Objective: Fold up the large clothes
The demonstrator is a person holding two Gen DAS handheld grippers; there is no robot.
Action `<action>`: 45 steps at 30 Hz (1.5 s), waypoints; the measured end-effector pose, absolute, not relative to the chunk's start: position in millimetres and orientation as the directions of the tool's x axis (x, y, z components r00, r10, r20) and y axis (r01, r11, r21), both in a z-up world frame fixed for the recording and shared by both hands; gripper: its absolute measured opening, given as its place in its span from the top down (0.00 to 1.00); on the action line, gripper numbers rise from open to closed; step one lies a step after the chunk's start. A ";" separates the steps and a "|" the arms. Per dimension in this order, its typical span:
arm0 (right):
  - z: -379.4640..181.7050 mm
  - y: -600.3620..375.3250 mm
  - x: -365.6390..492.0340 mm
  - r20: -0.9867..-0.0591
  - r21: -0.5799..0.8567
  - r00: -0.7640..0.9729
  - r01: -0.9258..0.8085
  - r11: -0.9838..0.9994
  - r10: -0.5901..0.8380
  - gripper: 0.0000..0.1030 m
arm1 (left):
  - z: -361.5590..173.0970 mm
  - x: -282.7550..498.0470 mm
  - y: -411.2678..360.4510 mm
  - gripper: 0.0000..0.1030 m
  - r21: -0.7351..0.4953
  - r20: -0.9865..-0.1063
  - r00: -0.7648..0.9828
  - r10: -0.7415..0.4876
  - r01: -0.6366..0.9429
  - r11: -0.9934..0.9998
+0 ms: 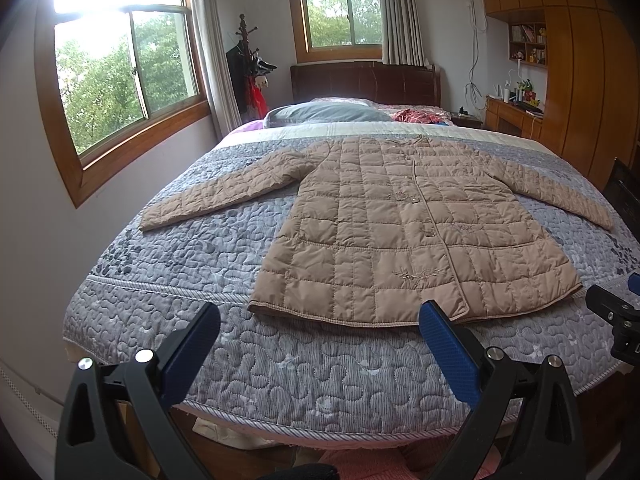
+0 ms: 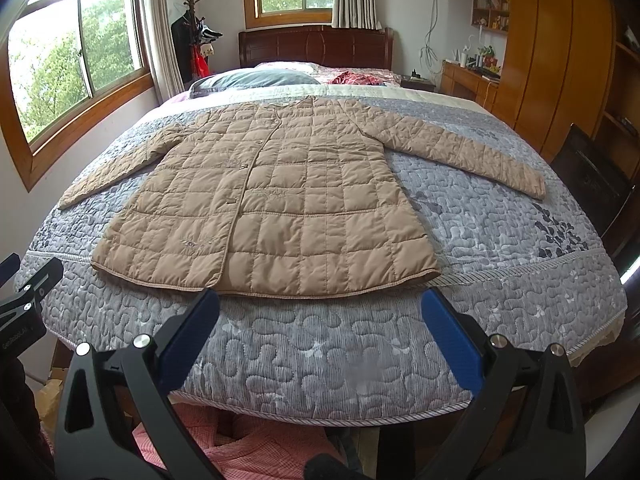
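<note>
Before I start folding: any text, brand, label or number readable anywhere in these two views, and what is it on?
Left hand-held gripper body: small white lettering, too blurred to read.
Books on the wall shelf: spines too small to read.
Quilted coat: no label or print visible.
Nothing else carries readable text.

The coat (image 1: pixel 404 220) is matt tan cloth, quilted in puffy squares; the bedspread (image 1: pixel 312 372) is grey stitched cloth with a ribbed texture. Left gripper (image 1: pixel 320 344) and right gripper (image 2: pixel 320 330) — matt black plastic, blue textured pads (image 2: pixel 450 340), shiny metal bolts. The headboard (image 2: pixel 316 46) is glossy dark wood.
</note>
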State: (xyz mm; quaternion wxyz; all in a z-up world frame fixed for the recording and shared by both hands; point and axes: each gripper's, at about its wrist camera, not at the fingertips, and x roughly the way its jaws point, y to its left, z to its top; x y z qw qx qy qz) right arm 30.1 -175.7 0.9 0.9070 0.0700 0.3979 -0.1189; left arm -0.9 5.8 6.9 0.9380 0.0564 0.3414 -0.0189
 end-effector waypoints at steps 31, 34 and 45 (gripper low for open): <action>-4.1 -373.6 135.3 -0.764 0.136 0.623 0.413 0.901 -0.170 0.03 | -32.4 198.7 -98.3 0.04 0.045 -0.863 0.478 -0.164 0.396 0.917; -13.4 -449.0 147.4 -0.804 0.148 0.559 0.519 0.842 -0.203 0.03 | -43.2 246.8 -136.2 0.05 0.075 -0.886 0.442 -0.137 0.430 0.899; -81.5 -668.2 159.3 -0.905 0.255 0.407 0.752 0.608 -0.125 0.03 | -65.8 364.0 -248.9 0.26 -0.113 -0.926 0.261 -0.271 0.493 0.863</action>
